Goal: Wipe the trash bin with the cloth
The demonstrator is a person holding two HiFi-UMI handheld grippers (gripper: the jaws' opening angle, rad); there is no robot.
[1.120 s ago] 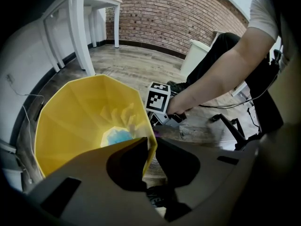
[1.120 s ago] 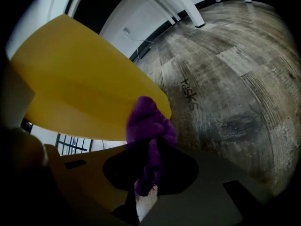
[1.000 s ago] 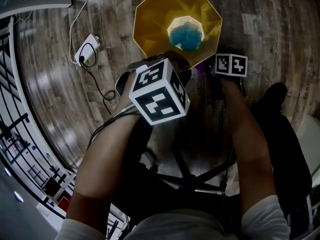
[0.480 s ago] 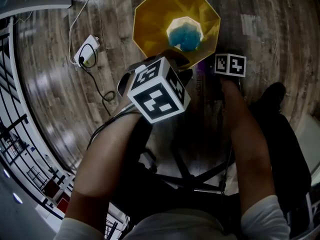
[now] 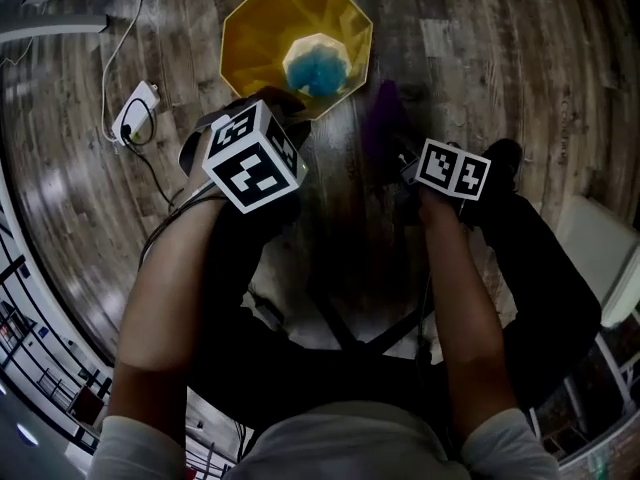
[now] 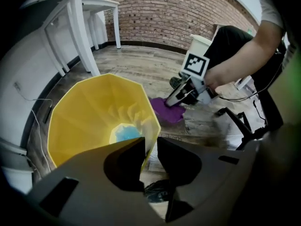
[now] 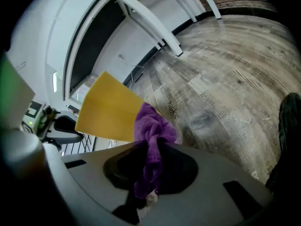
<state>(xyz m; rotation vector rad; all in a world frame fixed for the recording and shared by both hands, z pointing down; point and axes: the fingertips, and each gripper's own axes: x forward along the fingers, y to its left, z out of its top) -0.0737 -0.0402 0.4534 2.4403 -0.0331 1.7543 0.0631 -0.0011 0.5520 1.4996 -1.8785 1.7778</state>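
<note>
Left gripper (image 6: 150,144) straddles the bin (image 6: 84,121) rim. Its jaws have just been opening and now sit slack about the wall. Right gripper (image 7: 151,149) is clamped on the cloth (image 7: 153,126), with the bin just ahead of it to the left. Wiping looks about to start: next, press the cloth onto the outer wall.

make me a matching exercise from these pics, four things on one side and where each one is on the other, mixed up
Things
1. trash bin
2. purple cloth
3. blue object
4. white adapter

Places
A. clamped between the jaws of the right gripper
B. lying at the bottom inside the bin
C. on the floor, left of the bin in the head view
D. standing on the wood floor, open top up

Pairs: 1-D, 2-A, 3-B, 4-C
</note>
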